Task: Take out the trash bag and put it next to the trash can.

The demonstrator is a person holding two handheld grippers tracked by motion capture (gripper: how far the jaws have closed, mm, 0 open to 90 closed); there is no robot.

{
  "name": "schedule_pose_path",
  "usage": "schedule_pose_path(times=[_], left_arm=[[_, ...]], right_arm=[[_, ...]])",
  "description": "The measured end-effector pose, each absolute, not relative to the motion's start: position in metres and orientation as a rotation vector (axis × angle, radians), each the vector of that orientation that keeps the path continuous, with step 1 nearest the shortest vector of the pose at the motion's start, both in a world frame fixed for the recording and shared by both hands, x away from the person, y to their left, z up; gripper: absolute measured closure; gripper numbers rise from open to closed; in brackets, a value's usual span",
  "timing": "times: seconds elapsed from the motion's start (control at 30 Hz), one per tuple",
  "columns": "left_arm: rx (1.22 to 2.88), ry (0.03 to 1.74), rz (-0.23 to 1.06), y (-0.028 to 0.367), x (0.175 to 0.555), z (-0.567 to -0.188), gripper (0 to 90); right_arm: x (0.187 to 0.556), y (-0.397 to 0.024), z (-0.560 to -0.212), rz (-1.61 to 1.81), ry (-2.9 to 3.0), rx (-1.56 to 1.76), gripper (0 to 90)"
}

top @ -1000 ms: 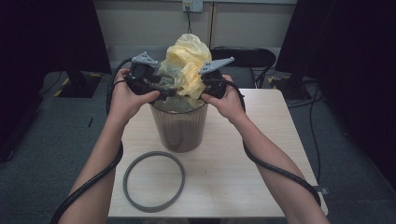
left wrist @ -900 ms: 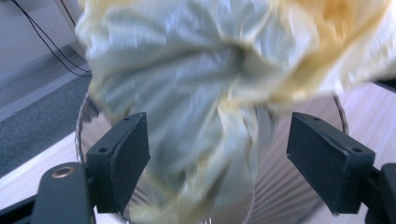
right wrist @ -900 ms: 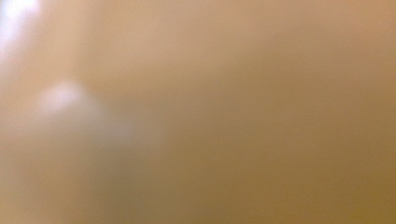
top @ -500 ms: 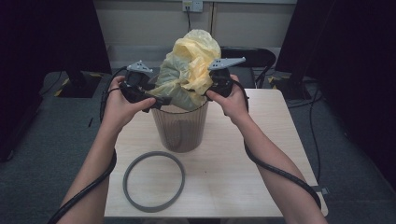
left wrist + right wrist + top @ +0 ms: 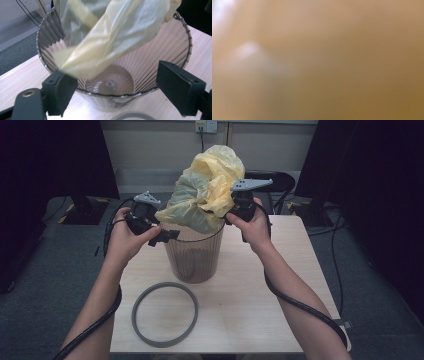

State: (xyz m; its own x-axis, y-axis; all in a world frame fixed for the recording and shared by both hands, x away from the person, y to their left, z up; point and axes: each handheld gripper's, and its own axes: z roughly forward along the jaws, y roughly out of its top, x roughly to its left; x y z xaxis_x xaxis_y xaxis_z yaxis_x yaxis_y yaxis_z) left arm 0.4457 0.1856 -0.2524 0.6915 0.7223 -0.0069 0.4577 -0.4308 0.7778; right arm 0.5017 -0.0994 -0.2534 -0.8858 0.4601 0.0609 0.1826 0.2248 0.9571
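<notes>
Bag (image 5: pixel 207 187) fills the middle of the high view, a yellow bundle bunched above the bin (image 5: pixel 194 252) on the tabletop (image 5: pixel 250 310), its right side pinched by the right tool (image 5: pixel 231 210), pressed together on the film, while the left tool (image 5: pixel 165 236) waits at the bin's left rim and a grey ring (image 5: pixel 164 314) lies in front. Seen from the left tool (image 5: pixel 112 87), the jaws are spread with nothing gripped, the bag (image 5: pixel 110 42) hanging just ahead and above into the bin (image 5: pixel 172 47), so the left hand is the free one to catch its near edge. Yellow film (image 5: pixel 318 60) blurs the right tool's view.
</notes>
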Motion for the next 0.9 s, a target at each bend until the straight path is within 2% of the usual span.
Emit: schedule_pose_path(times=[0.9], left_arm=[[2.101, 0.891, 0.413, 0.187, 0.435, -0.248, 17.6]], right_arm=[[0.495, -0.128, -0.241, 1.747, 2.144, 0.629, 84.3]])
